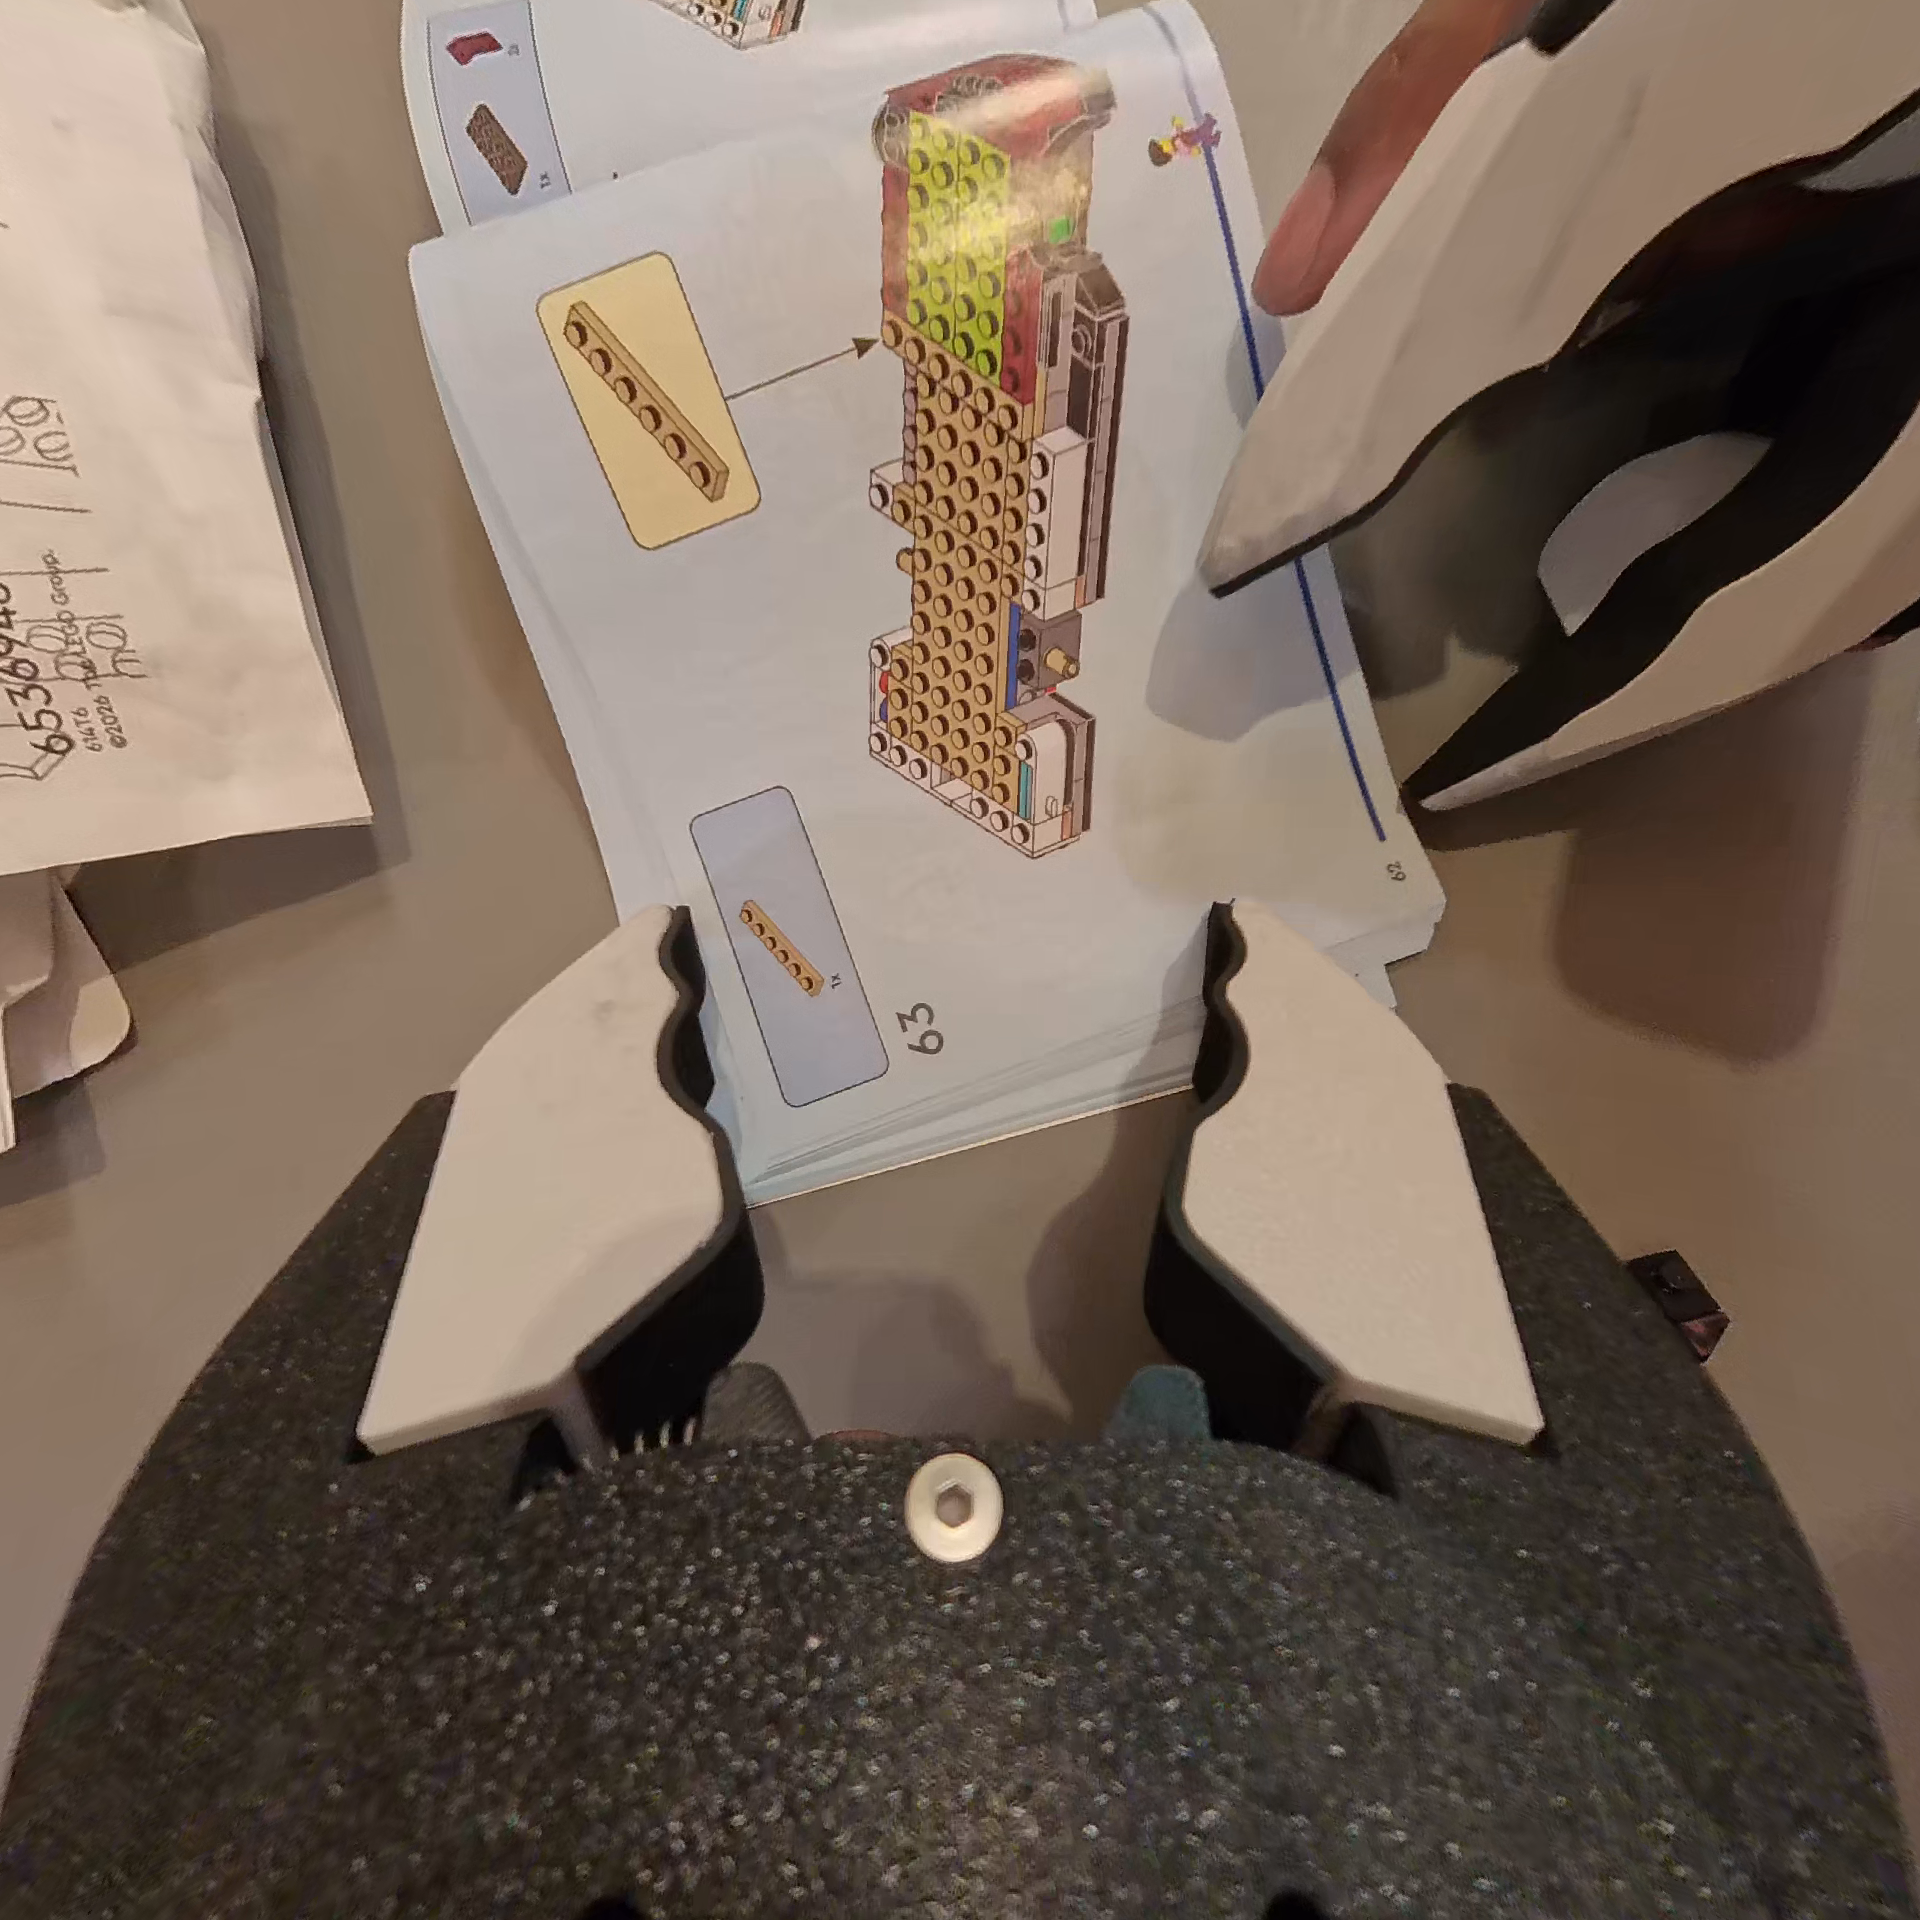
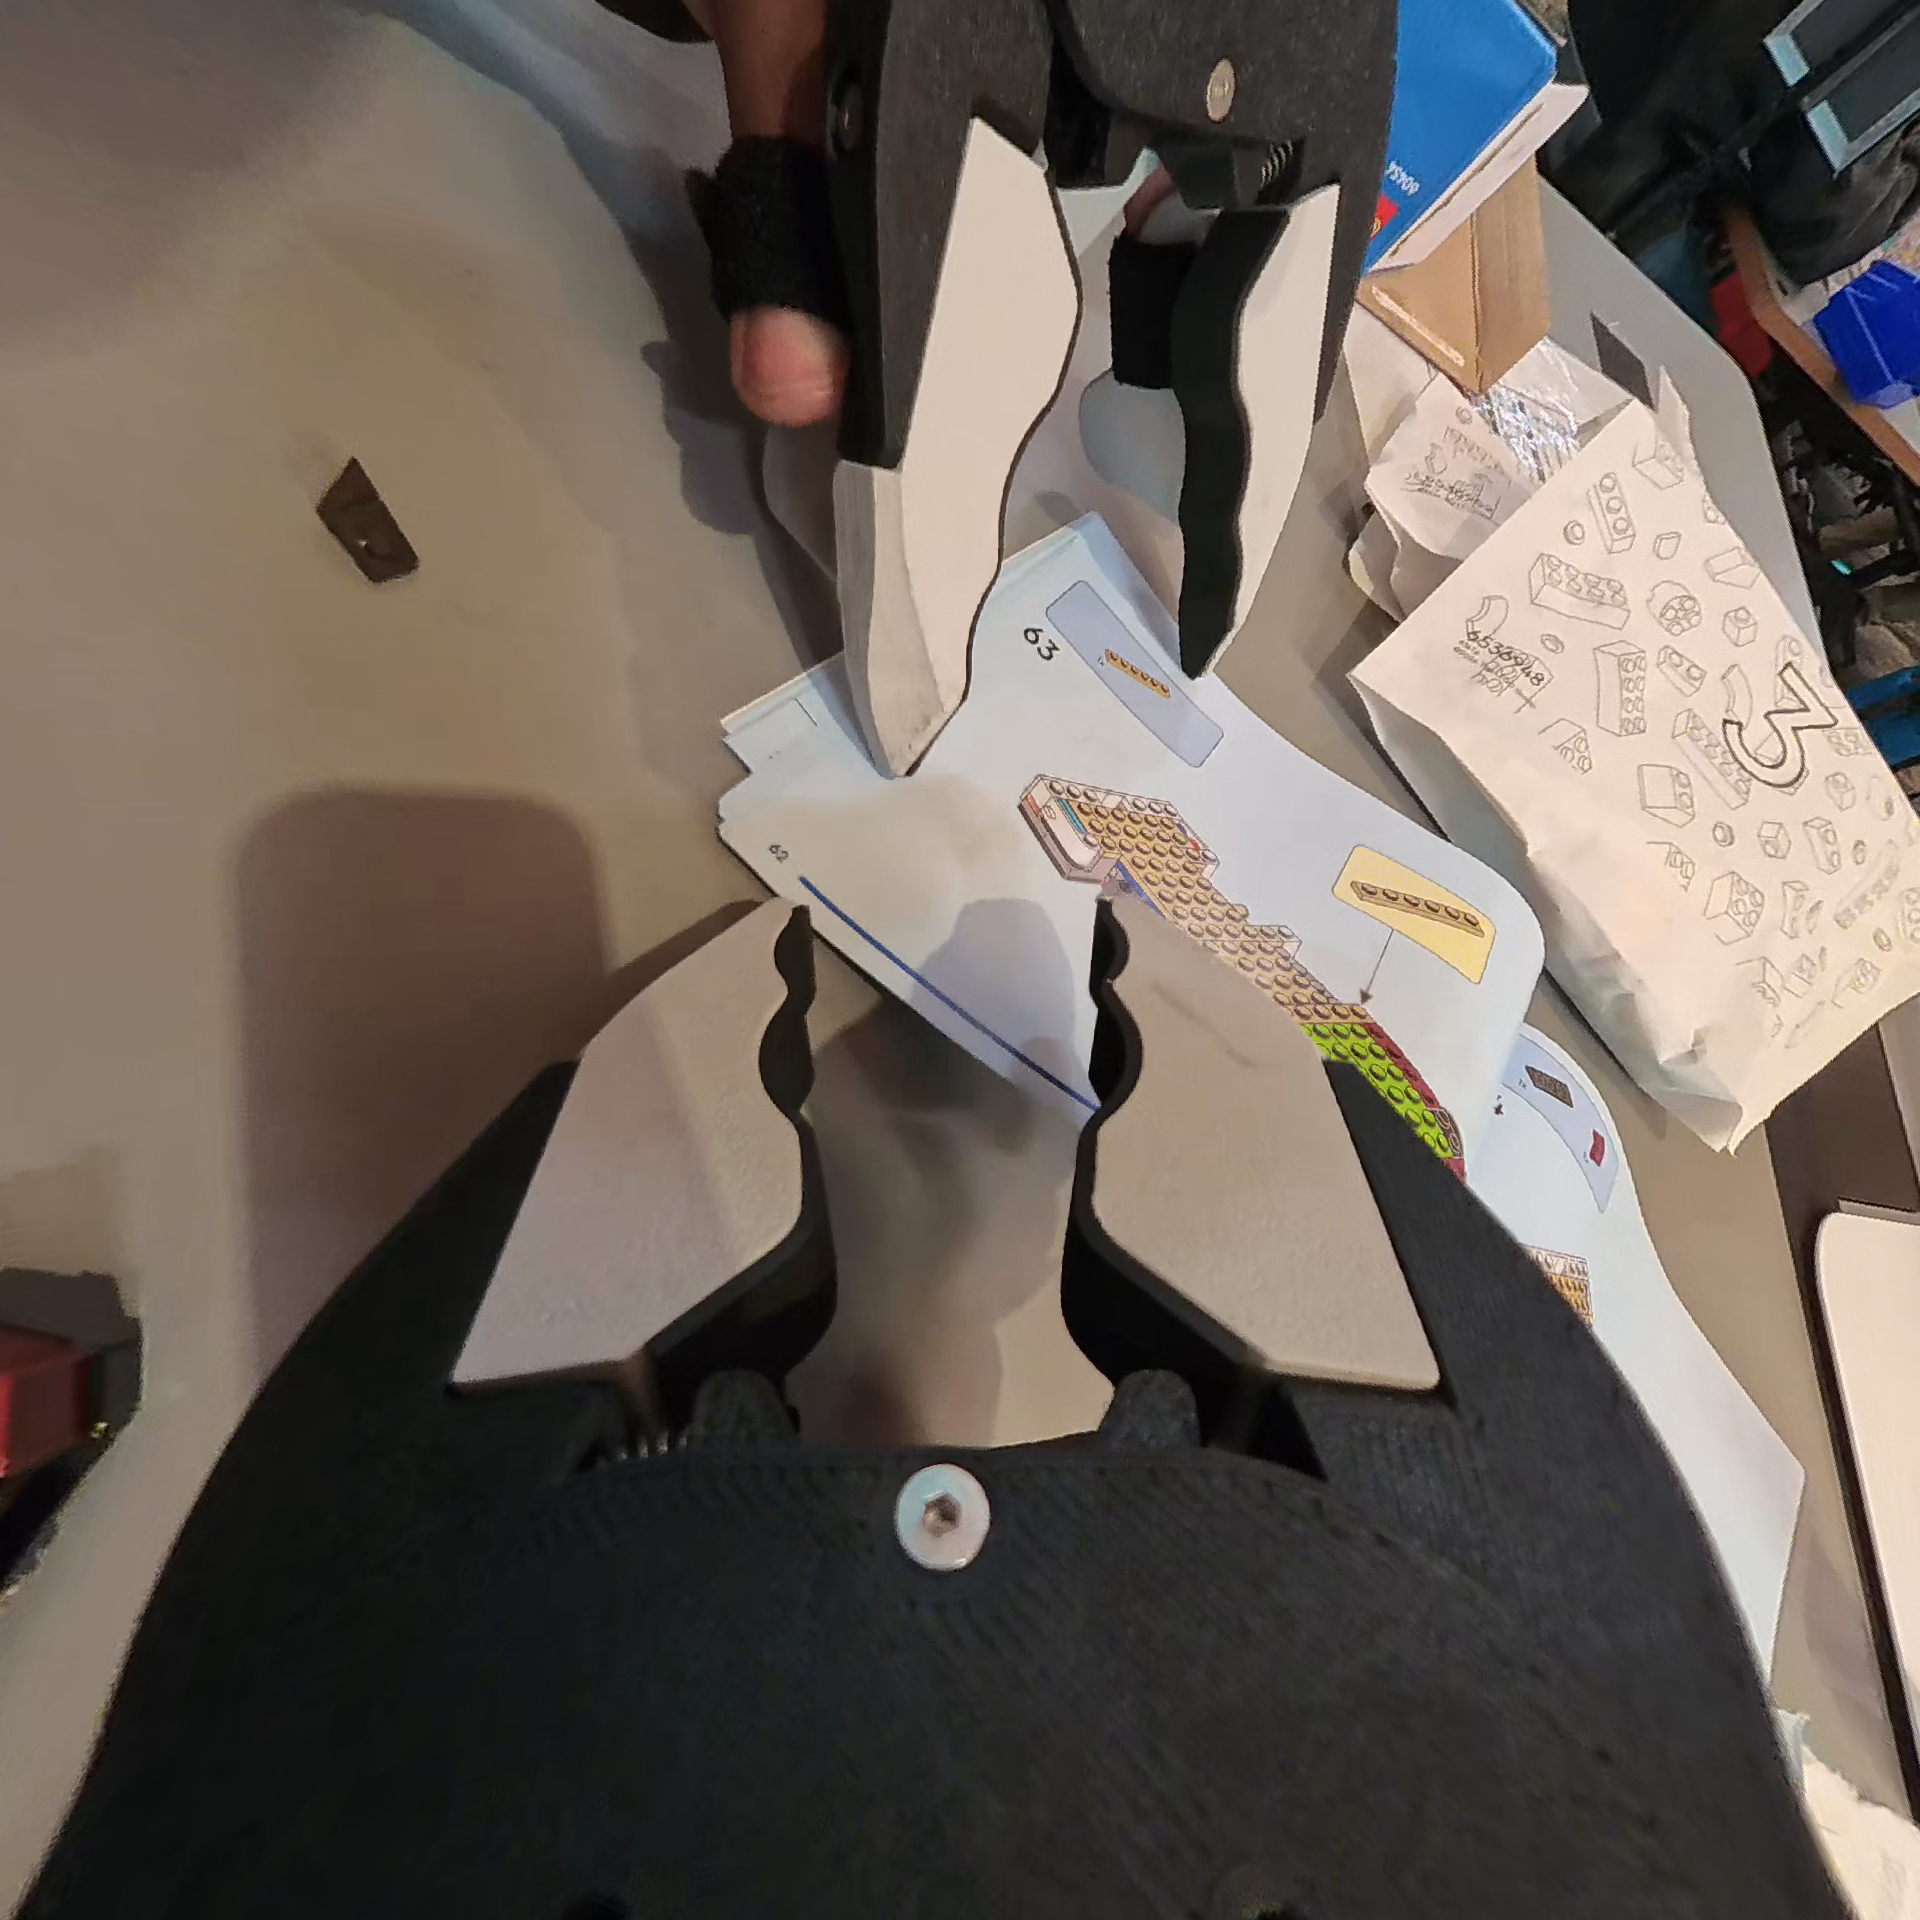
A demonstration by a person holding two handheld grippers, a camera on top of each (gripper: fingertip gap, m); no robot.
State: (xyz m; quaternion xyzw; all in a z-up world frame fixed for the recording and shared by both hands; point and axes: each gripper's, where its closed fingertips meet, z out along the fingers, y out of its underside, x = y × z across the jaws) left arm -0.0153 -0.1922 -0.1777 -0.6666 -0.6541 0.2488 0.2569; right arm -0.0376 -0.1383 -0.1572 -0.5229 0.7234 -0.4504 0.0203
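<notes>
An open brick-building instruction booklet (image 1: 831, 675) lies on the grey table, its top page showing a tan, lime and red model. My left gripper (image 1: 951, 925) is wide open and empty, its fingertips just above the booklet's near edge. It also shows in the right wrist view (image 2: 1049, 707), tips down over the far end of the booklet (image 2: 1278, 790). My right gripper (image 2: 951, 914) is open and empty over the page's side edge with the blue line. The page lies between its fingers, which do not press on it. It shows in the left wrist view (image 1: 1320, 691) at the upper right.
White paper bags printed with brick outlines lie beside the booklet (image 1: 135, 520) (image 2: 1662, 779). A small dark brown brick (image 2: 369, 525) lies on the table (image 2: 312, 260). A blue box (image 2: 1455, 125) and a cardboard box (image 2: 1475, 281) stand behind. A person's thumb (image 2: 784, 353) grips the left tool.
</notes>
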